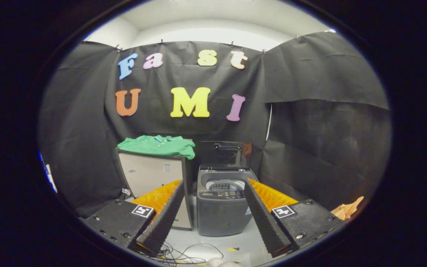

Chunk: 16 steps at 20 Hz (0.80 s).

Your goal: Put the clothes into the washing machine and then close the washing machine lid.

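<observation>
A green garment (158, 145) lies spread on top of a pale cabinet (150, 174), beyond my left finger. To the right of the cabinet stands a small grey top-loading washing machine (221, 207) with its dark lid (227, 154) raised upright and its drum opening (225, 185) showing. My gripper (213, 187) is open, well short of the machine, with nothing between its fingers; the machine shows in the gap between them.
Loose cables (184, 254) lie on the pale floor just in front of the fingers. An orange cloth (347, 210) sits on the floor at the far right by the black booth wall. The cabinet stands close against the machine's left side.
</observation>
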### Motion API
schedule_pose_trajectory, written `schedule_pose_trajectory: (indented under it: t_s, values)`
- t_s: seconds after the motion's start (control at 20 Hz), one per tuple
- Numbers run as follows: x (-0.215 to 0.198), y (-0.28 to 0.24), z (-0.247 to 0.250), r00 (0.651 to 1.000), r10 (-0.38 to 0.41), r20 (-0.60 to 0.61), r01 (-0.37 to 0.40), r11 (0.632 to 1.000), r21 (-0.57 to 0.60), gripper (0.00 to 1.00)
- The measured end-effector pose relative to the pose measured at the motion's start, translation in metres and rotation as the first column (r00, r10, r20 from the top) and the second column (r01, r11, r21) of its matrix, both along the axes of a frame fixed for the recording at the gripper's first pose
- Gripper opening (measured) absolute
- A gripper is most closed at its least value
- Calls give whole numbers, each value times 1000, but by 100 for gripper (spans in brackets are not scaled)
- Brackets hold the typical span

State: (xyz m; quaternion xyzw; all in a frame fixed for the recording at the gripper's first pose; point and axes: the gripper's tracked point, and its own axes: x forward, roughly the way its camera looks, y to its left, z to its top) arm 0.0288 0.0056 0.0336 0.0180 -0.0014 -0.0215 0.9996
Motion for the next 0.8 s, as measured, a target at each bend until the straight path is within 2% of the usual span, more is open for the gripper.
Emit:
schedule_pose_trajectory:
  t_s: [0.25, 0.4, 0.8]
  values:
    - [59, 20, 49, 1000, 20, 5, -20, 999, 29, 100]
    - [91, 41, 84, 998, 58, 39, -59, 998, 15, 100]
    - [216, 112, 158, 976, 212, 58, -214, 976, 38, 100]
